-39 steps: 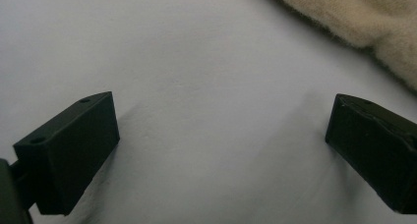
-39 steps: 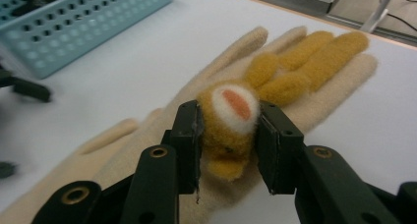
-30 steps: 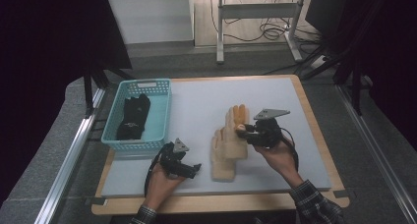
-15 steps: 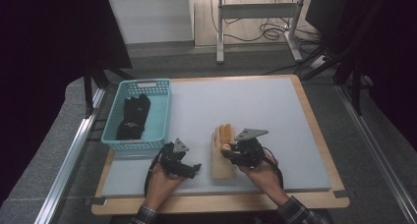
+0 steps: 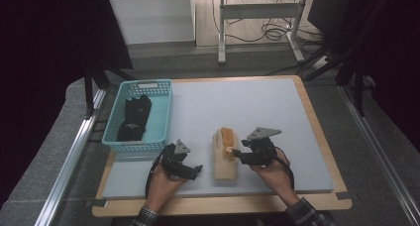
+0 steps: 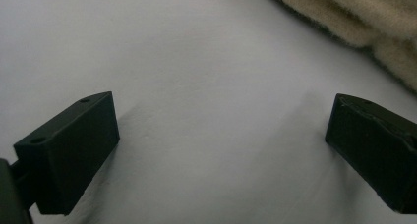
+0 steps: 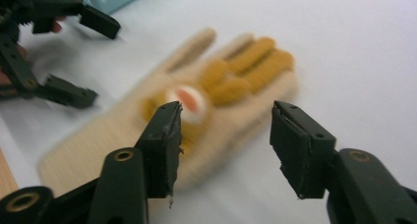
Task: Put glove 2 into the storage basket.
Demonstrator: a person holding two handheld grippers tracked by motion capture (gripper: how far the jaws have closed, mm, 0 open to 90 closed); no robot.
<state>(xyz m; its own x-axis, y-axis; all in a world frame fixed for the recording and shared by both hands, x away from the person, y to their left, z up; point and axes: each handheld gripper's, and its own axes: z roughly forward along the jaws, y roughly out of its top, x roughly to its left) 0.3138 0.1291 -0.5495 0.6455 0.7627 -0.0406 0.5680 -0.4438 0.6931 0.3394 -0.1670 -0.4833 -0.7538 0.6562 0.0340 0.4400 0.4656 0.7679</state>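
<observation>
One soft, fuzzy cream-and-yellow knit glove (image 5: 225, 154) lying flat near the front edge of the bench (image 5: 277, 112). Light, floppy, not breakable. Best pinched at the thick cuff. Right hand-held gripper (image 7: 223, 145) just opened, nothing gripped. Left hand-held gripper (image 6: 221, 150) wide, empty.

high view overhead facing forward-down, gripper views close along jaws, all sharing the glove (image 5: 225, 154)
</observation>
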